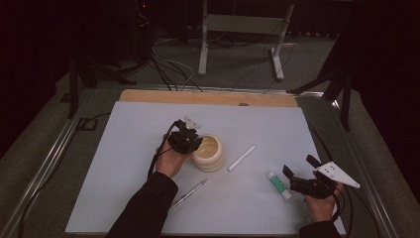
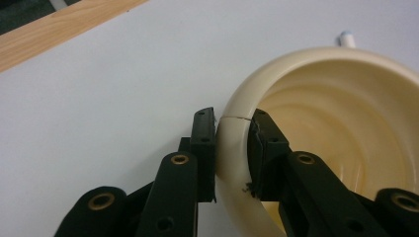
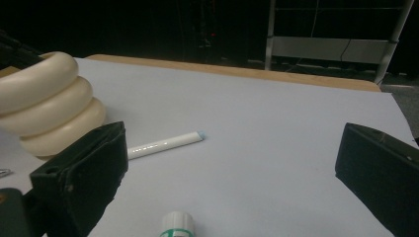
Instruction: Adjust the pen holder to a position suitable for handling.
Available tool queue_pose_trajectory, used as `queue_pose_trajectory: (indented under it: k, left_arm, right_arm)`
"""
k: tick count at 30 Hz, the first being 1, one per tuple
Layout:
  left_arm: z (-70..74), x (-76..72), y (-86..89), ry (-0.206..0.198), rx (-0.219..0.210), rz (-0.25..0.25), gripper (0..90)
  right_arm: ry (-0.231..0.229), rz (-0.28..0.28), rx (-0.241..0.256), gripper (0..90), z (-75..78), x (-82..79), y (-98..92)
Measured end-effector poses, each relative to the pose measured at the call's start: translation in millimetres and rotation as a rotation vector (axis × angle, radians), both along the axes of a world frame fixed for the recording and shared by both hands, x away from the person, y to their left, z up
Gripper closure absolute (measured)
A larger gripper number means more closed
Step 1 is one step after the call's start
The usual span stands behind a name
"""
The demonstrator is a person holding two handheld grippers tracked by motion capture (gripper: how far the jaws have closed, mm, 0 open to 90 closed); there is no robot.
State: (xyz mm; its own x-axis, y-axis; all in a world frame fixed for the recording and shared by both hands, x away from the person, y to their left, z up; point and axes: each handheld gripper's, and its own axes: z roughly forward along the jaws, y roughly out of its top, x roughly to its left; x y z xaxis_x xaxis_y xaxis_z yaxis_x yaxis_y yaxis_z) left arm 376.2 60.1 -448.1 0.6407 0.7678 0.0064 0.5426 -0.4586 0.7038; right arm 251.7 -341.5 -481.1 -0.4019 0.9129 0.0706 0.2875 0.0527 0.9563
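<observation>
My left gripper (image 1: 190, 144) sits near the middle of the high view. Its two black jaws are pressed on the rim of the cream cup (image 1: 209, 152), one jaw outside the wall and one inside. In the left gripper view the cup (image 2: 316, 128) is at the right side of the frame, and the rim is squeezed tight between the jaws low in the middle. The cup looks like three fat rings stacked up, and it leans a bit in the right gripper view, at the left edge (image 3: 47, 106).

My right gripper (image 1: 297, 177) is in the lower right of the high view, and its jaws are wide apart with nothing in them. Just left of it lies a glue stick (image 1: 279, 185) with a green band. In the right gripper view its white cap (image 3: 177, 223) pokes up at the bottom, between my jaws.

A white pen (image 1: 242, 157) lies right of the cup. A silver pen (image 1: 189, 193) lies lower, by my left sleeve. All of it rests on the white table (image 1: 133, 148).
</observation>
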Motion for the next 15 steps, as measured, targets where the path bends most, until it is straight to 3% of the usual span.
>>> queue_pose_trajectory:
  k: [7, 10, 13, 15]
  left_arm:
    - [-3.1, 5.6, -7.1, -0.001, -0.009, 0.003, 75.4]
    - [-4.1, 7.0, -7.3, 0.004, -0.046, -0.005, 73.7]
    - [-3.9, 7.3, -4.8, -0.005, -0.128, -0.028, 61.4]
    - [-3.0, 7.2, -3.8, -0.014, -0.144, -0.02, 49.9]
  right_arm:
    - [-0.001, -0.003, 0.003, 0.1, 0.1, -0.1, -1.0]
    - [-0.001, -0.003, 0.003, 0.2, 0.1, -0.1, -1.1]
    - [-0.001, -0.002, 0.003, 0.1, 0.2, -0.2, -1.2]
    - [-0.001, -0.001, 0.003, 0.1, 0.1, -0.1, -1.5]
